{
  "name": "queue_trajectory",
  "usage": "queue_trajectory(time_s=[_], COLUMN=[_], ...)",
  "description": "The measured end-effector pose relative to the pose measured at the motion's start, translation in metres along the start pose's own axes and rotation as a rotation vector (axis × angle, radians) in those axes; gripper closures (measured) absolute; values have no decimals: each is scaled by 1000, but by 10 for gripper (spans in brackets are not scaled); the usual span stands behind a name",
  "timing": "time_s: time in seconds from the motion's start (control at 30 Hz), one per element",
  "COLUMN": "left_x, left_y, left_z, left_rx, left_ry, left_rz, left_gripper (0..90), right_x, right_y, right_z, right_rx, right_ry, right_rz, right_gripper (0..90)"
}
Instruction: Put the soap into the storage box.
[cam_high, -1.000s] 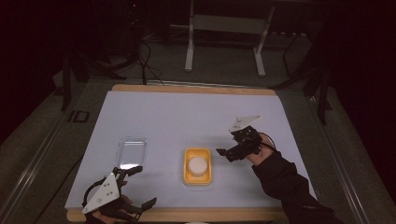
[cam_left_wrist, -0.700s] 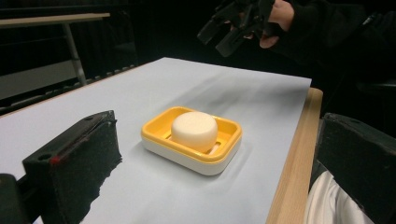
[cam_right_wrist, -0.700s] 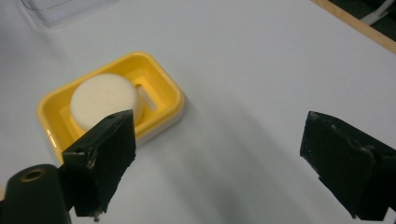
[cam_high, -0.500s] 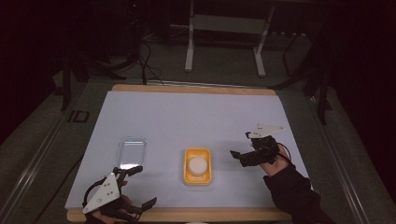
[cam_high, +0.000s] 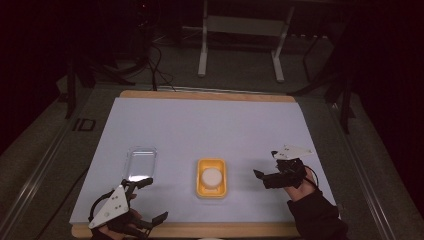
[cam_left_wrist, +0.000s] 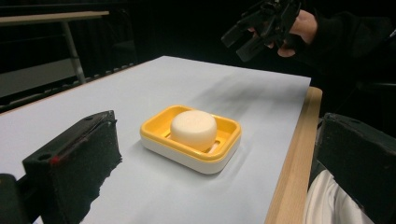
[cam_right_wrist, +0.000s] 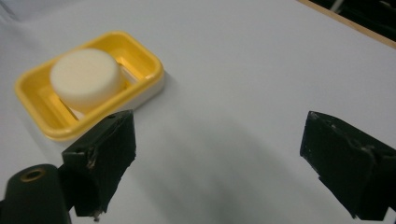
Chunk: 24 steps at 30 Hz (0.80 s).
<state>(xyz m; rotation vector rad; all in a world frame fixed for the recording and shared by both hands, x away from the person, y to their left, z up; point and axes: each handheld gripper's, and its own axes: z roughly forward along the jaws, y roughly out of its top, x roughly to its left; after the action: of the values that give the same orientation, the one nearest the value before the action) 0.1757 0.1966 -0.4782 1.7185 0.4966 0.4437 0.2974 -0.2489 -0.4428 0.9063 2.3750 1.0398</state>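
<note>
A round white soap (cam_high: 211, 176) sits in a yellow dish (cam_high: 220, 190) near the front middle of the table (cam_high: 210, 125), and a clear lid (cam_high: 141, 162) lies just beside it on the left. The right gripper (cam_high: 264, 177) hovers to the right of the dish with its fingers wide and holding nothing; the left gripper (cam_high: 150, 202) waits at the front edge, also wide and empty. I think the risk is a push: a low finger can catch the rim and slide the light dish, or the smooth soap can slip out of a pinch
</note>
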Motion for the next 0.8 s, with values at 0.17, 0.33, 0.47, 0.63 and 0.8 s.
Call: queue_trajectory(time_s=[0.17, 0.33, 0.47, 0.63, 0.8], left_x=[0, 0, 0, -1, -3], left_y=[0, 0, 0, 0, 1], left_z=[0, 0, 0, 0, -1], left_rx=[2, 3, 4, 0, 6], left_ry=[0, -1, -2, -4, -12], left_rz=[-1, -1, 1, -1, 5], left_gripper=[1, 0, 0, 0, 1], right_x=[2, 2, 3, 6, 8], right_y=[-13, -24, -29, -34, -39], right_z=[-1, -4, -8, -12, -14], right_rx=[6, -11, -25, -42, -43], right_ry=[-1, 26, 38, 44, 24], right_rz=[14, 57, 59, 62, 49], right_gripper=[126, 128, 128, 127, 127])
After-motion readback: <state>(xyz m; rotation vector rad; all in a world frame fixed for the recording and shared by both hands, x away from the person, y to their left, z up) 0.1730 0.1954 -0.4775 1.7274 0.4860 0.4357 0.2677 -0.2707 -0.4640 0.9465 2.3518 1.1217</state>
